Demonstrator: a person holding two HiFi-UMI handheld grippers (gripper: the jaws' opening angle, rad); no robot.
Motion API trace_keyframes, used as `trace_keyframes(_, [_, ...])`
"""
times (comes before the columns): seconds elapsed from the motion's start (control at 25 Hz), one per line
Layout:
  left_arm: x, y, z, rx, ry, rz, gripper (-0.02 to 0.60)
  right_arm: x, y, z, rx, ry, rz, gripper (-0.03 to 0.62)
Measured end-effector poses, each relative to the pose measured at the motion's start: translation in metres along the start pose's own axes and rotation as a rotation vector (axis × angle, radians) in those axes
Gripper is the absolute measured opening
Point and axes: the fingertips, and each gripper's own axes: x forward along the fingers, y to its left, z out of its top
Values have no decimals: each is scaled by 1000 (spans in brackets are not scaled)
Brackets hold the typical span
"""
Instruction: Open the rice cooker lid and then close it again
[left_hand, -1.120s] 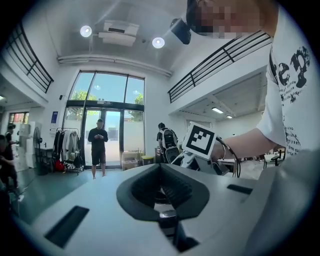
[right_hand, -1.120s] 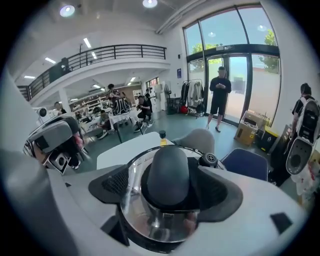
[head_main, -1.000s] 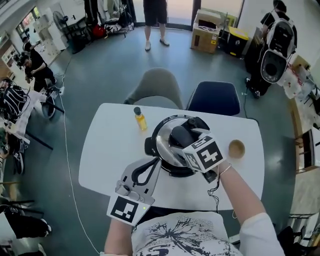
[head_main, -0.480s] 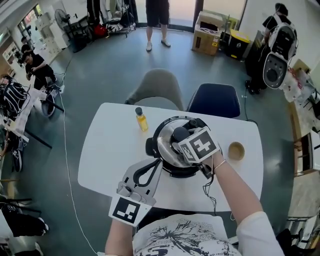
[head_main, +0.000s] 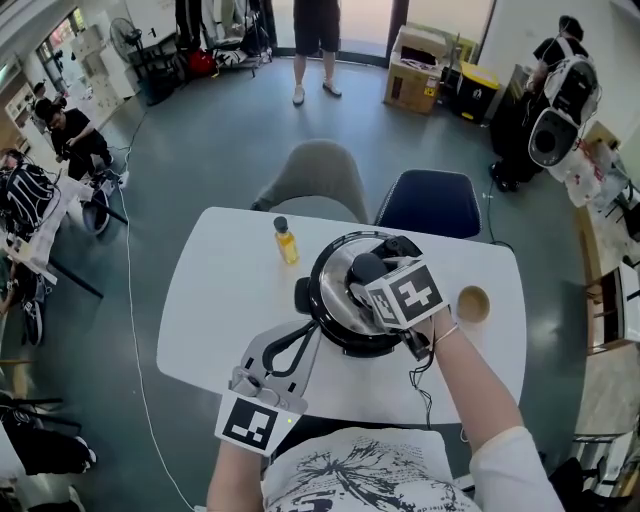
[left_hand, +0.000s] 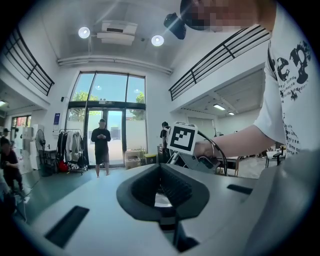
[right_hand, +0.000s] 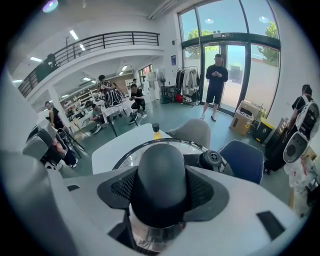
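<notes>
A black rice cooker (head_main: 315, 310) stands in the middle of the white table (head_main: 220, 300), with its shiny steel lid (head_main: 335, 285) lying on it. My right gripper (head_main: 368, 280) angles down onto the lid from the right. Its jaws are shut on the lid's black knob (right_hand: 162, 172), which fills the hollow between the pads. The lid's rim (right_hand: 131, 152) shows beyond the knob. My left gripper (head_main: 298, 338) lies level at the cooker's near left side. It is shut with nothing in it, and a bit of steel lid shows past its jaws (left_hand: 161, 187).
A small bottle of yellow liquid (head_main: 286, 243) stands left of the cooker, and a round wooden cup (head_main: 473, 302) to its right. A grey chair (head_main: 320, 175) and a blue chair (head_main: 430, 198) stand at the table's far edge. A person (head_main: 318, 40) stands farther back.
My right gripper has tilted and settled a little onto the lid's knob. The left gripper has stayed where it was.
</notes>
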Motion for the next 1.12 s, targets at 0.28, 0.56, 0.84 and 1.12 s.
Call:
trace_keyframes(0.28, [-2,-5,4,-5,-13,-27,14,-26,5,-4,3,-61,-1,291])
trace_keyframes(0.56, [-8,-36,-7,-3,-3,-78,14,-58,1,-50,33,-77,-51,291])
trace_keyframes(0.84, [-21,-73,-7,-5,-4,-116,14,-92,6,-106,105,-75,-57,291])
trace_keyframes(1.12, [-46,-112,-4,4,-9,-208,14,-118,27,-151,168,-67,-95,291])
